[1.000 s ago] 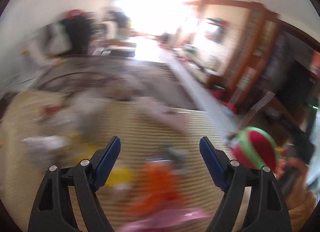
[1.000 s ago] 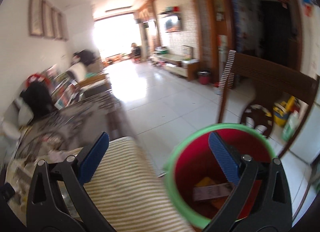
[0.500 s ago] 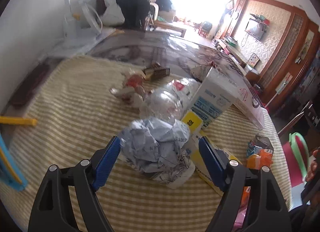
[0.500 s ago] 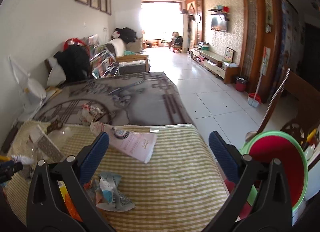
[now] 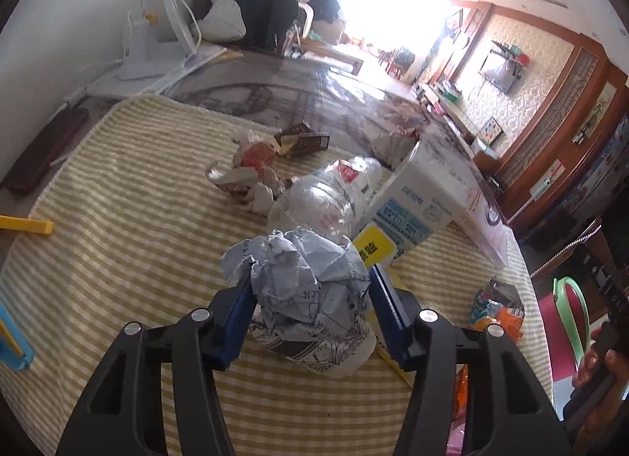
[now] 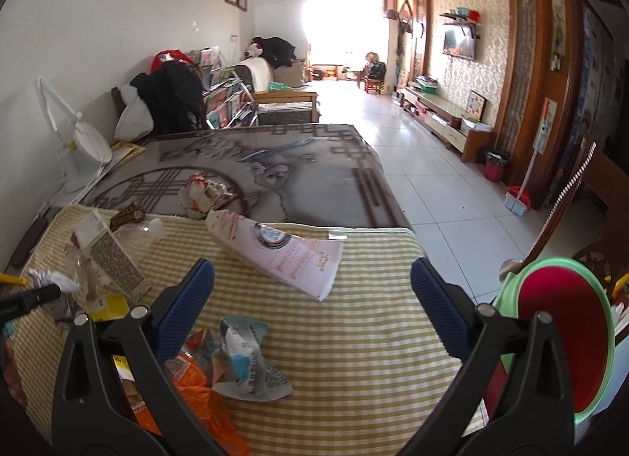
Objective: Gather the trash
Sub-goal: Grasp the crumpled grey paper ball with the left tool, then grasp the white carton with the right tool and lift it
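**A:** What has your left gripper [image 5: 310,306] got?

**B:** The crumpled paper wad [image 5: 302,283], on the near middle of the checked cloth [image 5: 118,220]. My jaws have just been closing around it, and both blue pads now press into its sides. It isn't lifted yet; I judge it sits on the cloth.

**A:** Why come at it from above and behind?

**B:** The clear plastic bottle [image 5: 322,200] and the white carton [image 5: 416,196] lie just beyond it, so a near-side approach lets me take the wad without snagging them.

**A:** Does the wad point anywhere?

**B:** Hardly. It's a lump with no clear long axis, perhaps a little taller than wide, so the squeeze goes across its middle, left to right.

**A:** And the right gripper [image 6: 312,298]?

**B:** Spread wide with nothing between the pads. It hovers over the right part of the cloth, above a torn wrapper [image 6: 243,357] and an orange packet [image 6: 196,397], with a folded leaflet [image 6: 283,255] farther off.

**A:** Where does the trash go?

**B:** Into the red bin with the green rim [image 6: 562,338], I'd say. It stands off the table's right edge, mouth tilted towards me, so a carry to the right should do it.
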Demonstrator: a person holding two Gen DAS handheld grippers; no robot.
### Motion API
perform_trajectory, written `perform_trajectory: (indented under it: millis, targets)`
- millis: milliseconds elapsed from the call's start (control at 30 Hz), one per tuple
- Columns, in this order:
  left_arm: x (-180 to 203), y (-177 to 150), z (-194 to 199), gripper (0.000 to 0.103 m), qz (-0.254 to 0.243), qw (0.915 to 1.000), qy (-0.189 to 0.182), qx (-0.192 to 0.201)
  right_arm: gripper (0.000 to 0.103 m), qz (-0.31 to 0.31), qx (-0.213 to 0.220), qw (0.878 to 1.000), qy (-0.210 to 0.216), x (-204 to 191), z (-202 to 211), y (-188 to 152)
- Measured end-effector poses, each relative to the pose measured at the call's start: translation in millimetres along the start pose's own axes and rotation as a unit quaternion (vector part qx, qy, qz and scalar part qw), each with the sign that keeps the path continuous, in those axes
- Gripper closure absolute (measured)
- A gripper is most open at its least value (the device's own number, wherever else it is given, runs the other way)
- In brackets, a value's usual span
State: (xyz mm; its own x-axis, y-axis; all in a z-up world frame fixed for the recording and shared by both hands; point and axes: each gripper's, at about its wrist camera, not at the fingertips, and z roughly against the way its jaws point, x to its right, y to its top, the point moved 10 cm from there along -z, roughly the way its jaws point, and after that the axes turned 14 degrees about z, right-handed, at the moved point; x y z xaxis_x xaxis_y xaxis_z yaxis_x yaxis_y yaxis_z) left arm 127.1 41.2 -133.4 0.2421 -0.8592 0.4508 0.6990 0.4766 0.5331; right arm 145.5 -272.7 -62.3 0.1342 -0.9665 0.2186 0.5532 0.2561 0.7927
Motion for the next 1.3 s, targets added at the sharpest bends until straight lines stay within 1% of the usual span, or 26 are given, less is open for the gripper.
perform_trajectory:
  millis: [133,233,300,367,433,567,667,733,867,967,1100,1167,1233,1267,1300]
  targets:
    - [-1.0,10.9,17.1,0.049,0.005,0.9994,-0.007,0.033,0.005,0.027,0.002,1.0,0.016,-25.1,-1.4,1.1]
    - [1.0,17.7,28.8,0.049,0.006,0.9986,-0.018,0.049,0.005,0.051,-0.004,0.998,0.047,-53.8,-4.7,0.5]
    - [2.0,20.3,34.9,0.049,0.005,0.998,-0.025,0.058,0.005,0.077,0.001,0.995,0.06,-75.7,-4.4,4.0]
    - [2.2,22.5,39.8,0.049,0.009,0.9975,-0.032,0.063,0.005,0.099,0.01,0.992,0.071,-95.7,-4.2,9.1]
    - [1.4,23.9,42.0,0.049,0.013,0.9972,-0.039,0.063,0.005,0.119,0.014,0.988,0.095,-122.9,-9.7,17.1]
    - [-2.0,28.9,46.8,0.049,0.017,0.9964,-0.04,0.073,0.005,0.13,0.008,0.982,0.134,-163.8,-26.0,32.0]
    - [-7.5,33.0,49.3,0.049,0.026,0.9957,-0.042,0.078,0.005,0.155,0.013,0.979,0.136,-188.6,-34.6,46.1]
    - [-10.4,34.2,48.6,0.049,0.035,0.9956,-0.044,0.075,0.005,0.169,0.013,0.976,0.14,-201.7,-40.7,51.3]
    - [-11.9,34.7,47.6,0.049,0.044,0.9952,-0.051,0.072,0.005,0.19,-0.015,0.97,0.15,-220.3,-58.8,51.0]
    - [-11.4,34.8,47.2,0.049,0.042,0.9951,-0.052,0.073,0.005,0.177,-0.028,0.971,0.16,-223.5,-67.5,49.2]
    - [-9.1,33.1,44.5,0.049,0.04,0.9954,-0.054,0.068,0.005,0.145,-0.04,0.974,0.171,-219.5,-75.0,47.2]
    - [-8.4,32.8,44.3,0.049,0.04,0.9954,-0.054,0.068,0.017,0.139,-0.045,0.974,0.174,-218.4,-77.0,46.7]
    - [-8.8,32.2,43.9,0.049,0.041,0.9956,-0.052,0.067,0.046,0.141,-0.054,0.973,0.177,-216.8,-78.7,44.4]
    - [-9.1,31.4,42.9,0.049,0.042,0.9957,-0.051,0.065,0.054,0.141,-0.059,0.972,0.18,-217.0,-78.9,43.3]
    - [-9.5,30.8,41.8,0.049,0.042,0.9958,-0.05,0.064,0.056,0.141,-0.059,0.971,0.183,-215.8,-77.3,43.0]
